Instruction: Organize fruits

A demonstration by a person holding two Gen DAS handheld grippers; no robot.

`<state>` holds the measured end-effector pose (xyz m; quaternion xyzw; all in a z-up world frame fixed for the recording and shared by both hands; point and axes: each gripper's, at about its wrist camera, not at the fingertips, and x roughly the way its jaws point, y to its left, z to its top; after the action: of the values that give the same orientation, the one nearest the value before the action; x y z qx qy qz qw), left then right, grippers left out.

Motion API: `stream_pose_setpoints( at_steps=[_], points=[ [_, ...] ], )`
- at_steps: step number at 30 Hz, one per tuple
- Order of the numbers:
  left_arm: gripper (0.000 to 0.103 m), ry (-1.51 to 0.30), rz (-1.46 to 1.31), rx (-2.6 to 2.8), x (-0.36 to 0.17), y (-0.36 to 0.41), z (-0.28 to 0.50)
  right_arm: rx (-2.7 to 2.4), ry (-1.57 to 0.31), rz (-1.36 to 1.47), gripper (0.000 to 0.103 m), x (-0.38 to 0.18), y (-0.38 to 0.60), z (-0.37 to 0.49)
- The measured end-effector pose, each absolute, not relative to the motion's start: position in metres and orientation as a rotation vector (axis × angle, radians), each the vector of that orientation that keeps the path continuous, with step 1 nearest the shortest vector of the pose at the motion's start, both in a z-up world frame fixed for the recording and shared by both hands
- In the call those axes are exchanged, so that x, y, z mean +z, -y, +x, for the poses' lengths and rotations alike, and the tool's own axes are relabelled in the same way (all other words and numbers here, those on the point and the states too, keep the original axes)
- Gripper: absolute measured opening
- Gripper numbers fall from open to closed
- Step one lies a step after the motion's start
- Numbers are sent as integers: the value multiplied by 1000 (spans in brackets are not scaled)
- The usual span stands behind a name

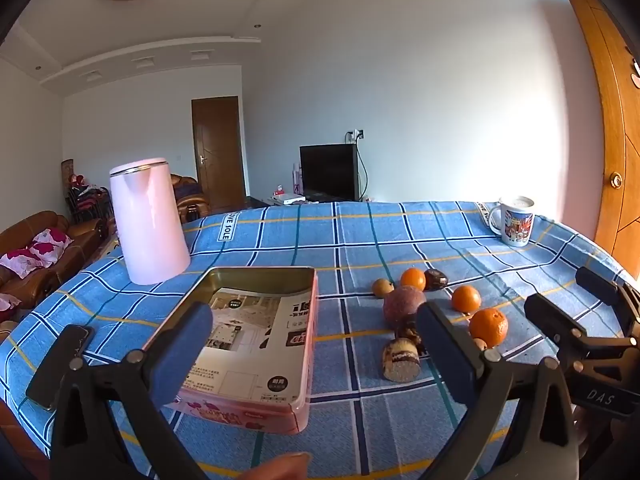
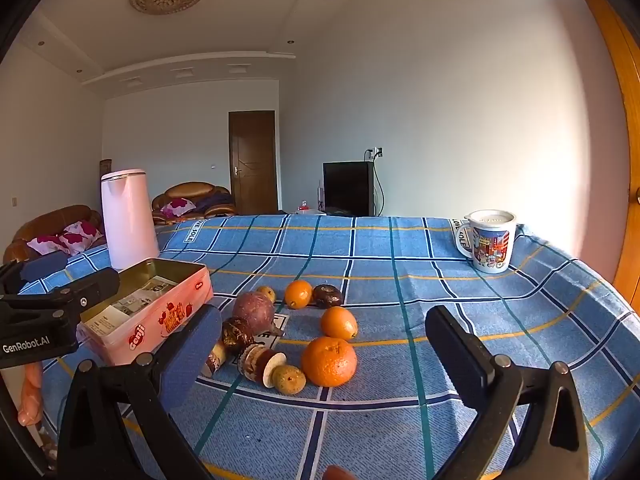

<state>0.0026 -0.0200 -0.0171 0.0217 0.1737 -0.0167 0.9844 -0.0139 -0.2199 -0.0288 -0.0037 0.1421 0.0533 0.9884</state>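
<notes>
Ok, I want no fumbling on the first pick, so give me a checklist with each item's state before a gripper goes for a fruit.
1. Left gripper open, nothing held: ok.
2. Right gripper open, nothing held: ok.
3. Pink tin lid off, only printed paper inside: ok.
4. Large orange free on the right side: ok.
5. Small brown fruit against it on the left: not ok.
6. Kettle and mug away from the fruit: ok.

Fruits loose on blue check cloth, right of open pink tin [image 2: 148,312]: three oranges, biggest [image 2: 329,361] nearest, one purple round fruit [image 2: 253,312], several small brown ones. Tin holds only paper.
</notes>
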Motion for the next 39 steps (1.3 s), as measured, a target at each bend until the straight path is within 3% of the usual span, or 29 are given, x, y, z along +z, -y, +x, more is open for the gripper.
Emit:
stream_pose_setpoints(
  at_steps=[39],
  points=[
    [103,-389,51,-46,-26,25,11,109,-272,8,102,-31,225,-15]
  ],
)
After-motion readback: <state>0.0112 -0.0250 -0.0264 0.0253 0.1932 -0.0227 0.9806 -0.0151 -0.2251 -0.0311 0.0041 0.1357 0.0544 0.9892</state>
